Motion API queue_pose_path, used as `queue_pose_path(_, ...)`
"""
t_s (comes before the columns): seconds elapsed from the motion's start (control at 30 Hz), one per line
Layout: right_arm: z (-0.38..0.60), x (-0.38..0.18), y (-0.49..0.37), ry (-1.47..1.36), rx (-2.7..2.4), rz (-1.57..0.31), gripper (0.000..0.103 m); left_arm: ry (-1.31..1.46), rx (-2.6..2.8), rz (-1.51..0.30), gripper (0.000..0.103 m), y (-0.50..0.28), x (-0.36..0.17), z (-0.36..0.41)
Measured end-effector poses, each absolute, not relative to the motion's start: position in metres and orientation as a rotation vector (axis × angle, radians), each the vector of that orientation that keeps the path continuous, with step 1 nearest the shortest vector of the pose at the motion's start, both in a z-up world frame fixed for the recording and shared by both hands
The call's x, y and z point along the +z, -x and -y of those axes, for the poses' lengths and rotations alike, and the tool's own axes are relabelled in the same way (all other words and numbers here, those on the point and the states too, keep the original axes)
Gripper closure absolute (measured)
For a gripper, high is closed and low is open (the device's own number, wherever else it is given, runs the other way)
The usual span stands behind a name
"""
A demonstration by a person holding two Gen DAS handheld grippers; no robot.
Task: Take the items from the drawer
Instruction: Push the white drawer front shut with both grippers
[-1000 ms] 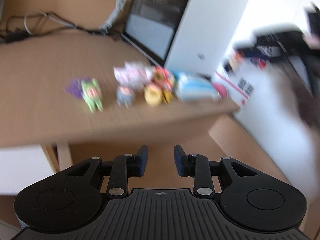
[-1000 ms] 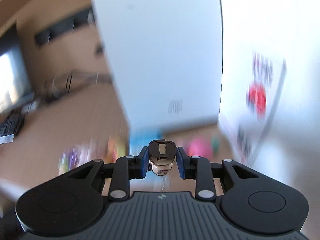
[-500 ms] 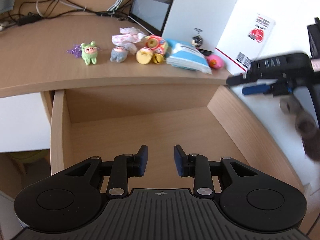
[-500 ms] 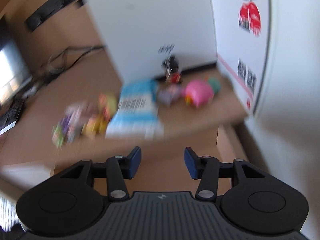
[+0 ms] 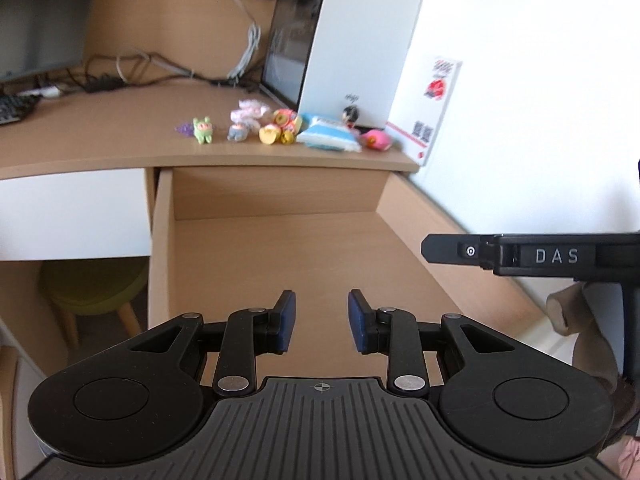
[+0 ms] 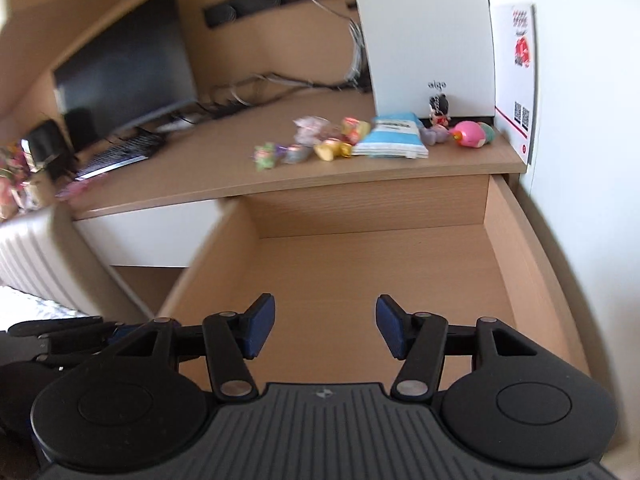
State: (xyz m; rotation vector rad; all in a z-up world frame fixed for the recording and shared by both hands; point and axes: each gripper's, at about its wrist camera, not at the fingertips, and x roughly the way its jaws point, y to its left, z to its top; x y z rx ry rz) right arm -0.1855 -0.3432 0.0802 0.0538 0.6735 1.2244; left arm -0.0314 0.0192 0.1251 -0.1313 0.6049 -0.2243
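Low in the frame, the left claw (image 5: pixel 321 322) and right claw (image 6: pixel 325 328) hang spread and empty over the open drawer (image 6: pixel 540 280), whose visible floor is bare, its long axis running from the claws toward the bench (image 5: pixel 100 136). Beyond, the items (image 5: pixel 280 130) sit in a row along the bench edge, evidently set out after removal.

Drawer (image 5: pixel 280 248): pale beech woodgrain, matching the desk (image 5: pixel 100 128). On the desk: green toy (image 5: pixel 203 130), yellow toy (image 5: pixel 269 135), blue-and-white packet (image 5: pixel 330 136), pink toy (image 5: pixel 377 139). Behind the packet, a plain white box (image 5: pixel 360 40); grippers' pads (image 6: pixel 260 330) blue on black.
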Motion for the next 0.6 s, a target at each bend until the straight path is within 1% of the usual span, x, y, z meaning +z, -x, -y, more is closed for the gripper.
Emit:
queue_pose_path(0.13,0.390,0.073,0.225,-0.101,1.238,-0.623,0.043,0.138,-0.260,-0.564,0.072,0.092,0.123,-0.014)
queue_pose_path(0.27,0.429,0.055,0.261,-0.133,1.251,-0.637,0.043,0.130,-0.267,-0.585,0.071,0.136,0.102,-0.004)
queue_pose_path(0.33,0.442,0.043,0.276,-0.120,1.236,-0.633,0.039,0.153,-0.249,-0.614,0.071,0.147,0.086,-0.001)
queue_pose_path(0.4,0.451,0.026,0.291,-0.085,1.195,-0.613,0.037,0.159,-0.223,-0.624,0.071,0.153,0.070,0.004)
queue_pose_path(0.6,0.449,-0.027,0.310,0.016,1.045,-0.586,0.037,0.182,-0.120,-0.631,0.071,0.152,0.039,0.006)
